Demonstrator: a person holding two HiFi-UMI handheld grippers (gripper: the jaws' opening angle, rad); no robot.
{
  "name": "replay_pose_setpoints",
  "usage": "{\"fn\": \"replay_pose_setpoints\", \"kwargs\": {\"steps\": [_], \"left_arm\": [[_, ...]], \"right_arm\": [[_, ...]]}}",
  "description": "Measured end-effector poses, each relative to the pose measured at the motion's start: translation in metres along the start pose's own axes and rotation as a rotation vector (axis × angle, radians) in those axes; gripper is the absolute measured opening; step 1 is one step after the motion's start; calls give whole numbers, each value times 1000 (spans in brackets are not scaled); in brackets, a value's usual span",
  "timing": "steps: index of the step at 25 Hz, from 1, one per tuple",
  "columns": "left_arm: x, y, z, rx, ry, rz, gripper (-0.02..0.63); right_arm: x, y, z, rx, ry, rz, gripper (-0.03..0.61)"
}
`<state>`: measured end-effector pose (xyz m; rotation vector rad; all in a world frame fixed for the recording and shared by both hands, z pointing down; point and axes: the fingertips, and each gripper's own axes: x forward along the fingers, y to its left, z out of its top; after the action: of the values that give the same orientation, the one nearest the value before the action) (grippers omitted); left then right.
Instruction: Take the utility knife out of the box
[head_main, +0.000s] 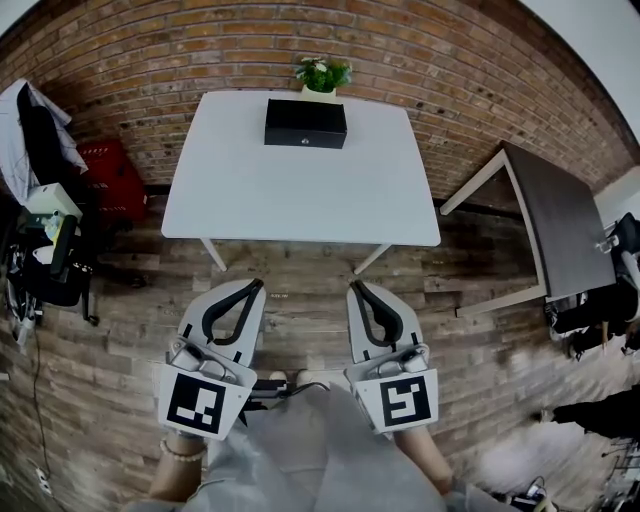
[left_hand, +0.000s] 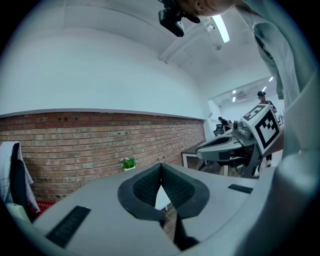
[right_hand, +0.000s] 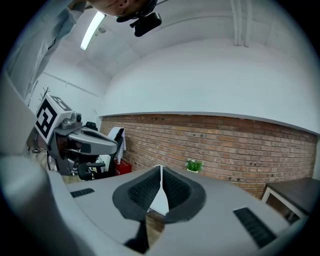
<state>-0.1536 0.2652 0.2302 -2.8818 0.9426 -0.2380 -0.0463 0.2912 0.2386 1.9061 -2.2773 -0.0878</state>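
Left tool and right tool are both clenched, pads meeting at the tips with nothing between them. They are held side by side, pointing roughly level, over the wooden floor in front of the counter.

Task item: the box is black, lid down, and sits at the far edge of the counter, just in front of a small plant. It is well apart from both tools. The knife is not visible in any view and is presumed to be inside the box.

Status: task not begun; approach and lid opening are both outstanding.

Hazards, as judged:
- The tools arrive clenched. If the jaws are not released before contact, they will shove the box instead of gripping it.
- The box is near the back edge. A push from the front could drive it into the plant or off the counter.
- A small pale fitting on the front face may be a latch; its type cannot be made out. Lifting against a fastened lid would raise or tip the whole box.
- Opening with one tool and no brace from the other is likely to let the box slide.
- The knife is probably slim and smooth. A grip off its middle may let it pivot or drop, and the blade's state is unknown.
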Motion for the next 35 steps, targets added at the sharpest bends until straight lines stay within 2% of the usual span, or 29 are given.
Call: {"fn": "replay_pose_setpoints", "kwargs": {"steps": [7,11,18,22,29,32,35], "left_arm": [[-15,5,-3,59,-13,-41,18],[-21,12,-3,37,-29,-34,18],[-13,21,-2,48,-42,-23,17],[2,28,-1,105,-48,-28,17],[51,53,-2,44,-45,16,18],[79,60,1,108,-35,-3,18],[110,70,0,117,-20,-2,17]], "right_arm": [[-6,16,-6,28,24,-42,49],[-7,24,-12,19,56,-42,49],[6,18,-8,6,42,-45,49],[24,7,-5,1,20,-40,49],[71,-26,-2,2,-24,-15,49],[92,-44,-9,5,1,2,49],[120,-65,-16,7,22,22,49]]}}
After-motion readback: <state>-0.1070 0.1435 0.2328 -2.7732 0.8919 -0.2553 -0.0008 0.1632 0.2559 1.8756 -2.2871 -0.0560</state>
